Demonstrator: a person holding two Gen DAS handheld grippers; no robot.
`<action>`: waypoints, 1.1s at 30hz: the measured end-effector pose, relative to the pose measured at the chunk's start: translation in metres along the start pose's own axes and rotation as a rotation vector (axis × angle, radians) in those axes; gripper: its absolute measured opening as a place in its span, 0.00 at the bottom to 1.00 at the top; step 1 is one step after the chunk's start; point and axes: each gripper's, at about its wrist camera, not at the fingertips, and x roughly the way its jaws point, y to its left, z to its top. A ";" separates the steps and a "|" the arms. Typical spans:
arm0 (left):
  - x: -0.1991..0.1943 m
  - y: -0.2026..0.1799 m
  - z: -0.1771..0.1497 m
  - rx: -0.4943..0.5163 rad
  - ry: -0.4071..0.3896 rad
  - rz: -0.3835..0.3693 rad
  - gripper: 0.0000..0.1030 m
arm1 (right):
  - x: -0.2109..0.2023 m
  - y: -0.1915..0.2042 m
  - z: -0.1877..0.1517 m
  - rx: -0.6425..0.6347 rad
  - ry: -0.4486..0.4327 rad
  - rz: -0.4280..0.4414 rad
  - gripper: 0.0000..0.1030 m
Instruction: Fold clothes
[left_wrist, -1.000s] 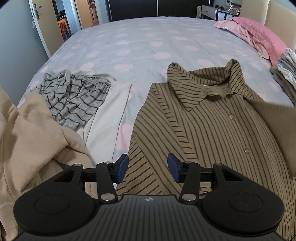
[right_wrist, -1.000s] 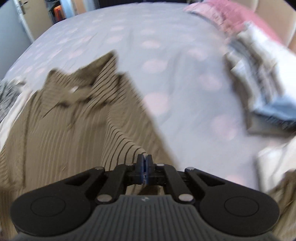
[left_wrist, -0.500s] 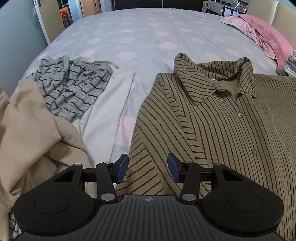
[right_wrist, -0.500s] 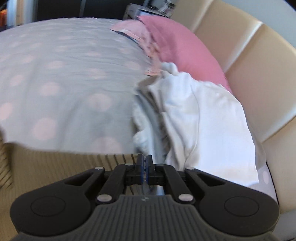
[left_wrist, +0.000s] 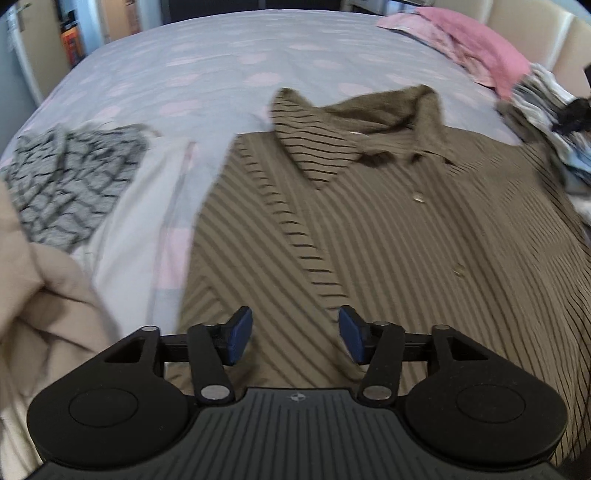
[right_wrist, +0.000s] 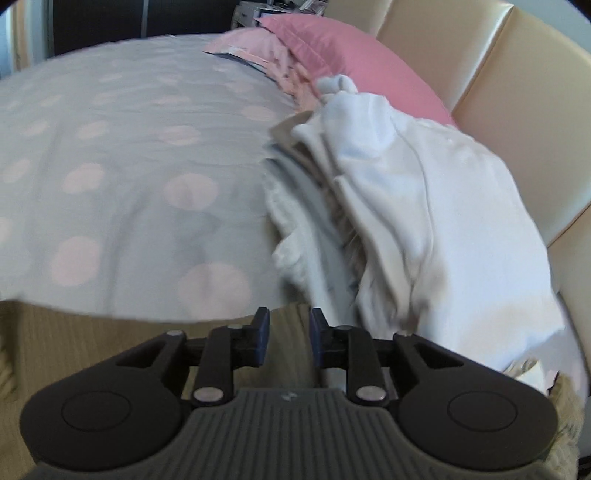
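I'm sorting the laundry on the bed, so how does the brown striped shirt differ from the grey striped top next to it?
The brown striped shirt is spread out flat, while the grey striped top lies crumpled. The brown shirt has a collar and buttons; neither shows on the grey top. The brown shirt covers far more of the bed than the grey top. Both have dark stripes and neither is folded yet.

The right gripper (right_wrist: 286, 339) hangs over a stretch of the olive shirt (right_wrist: 92, 343), its jaws opening with nothing pinched between them. Just beyond it a heap of white clothes (right_wrist: 424, 206) lies near the bed's (right_wrist: 129, 147) head edge, touching the pink pillow (right_wrist: 351, 62).
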 end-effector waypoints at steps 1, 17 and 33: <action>0.002 -0.005 -0.002 0.013 0.005 -0.011 0.50 | -0.010 0.002 -0.008 -0.003 -0.004 0.026 0.27; 0.040 -0.022 -0.010 -0.029 0.158 0.027 0.06 | -0.140 0.018 -0.153 -0.008 0.030 0.363 0.36; -0.070 0.054 0.065 -0.147 -0.099 0.230 0.00 | -0.157 0.024 -0.173 -0.018 0.003 0.380 0.39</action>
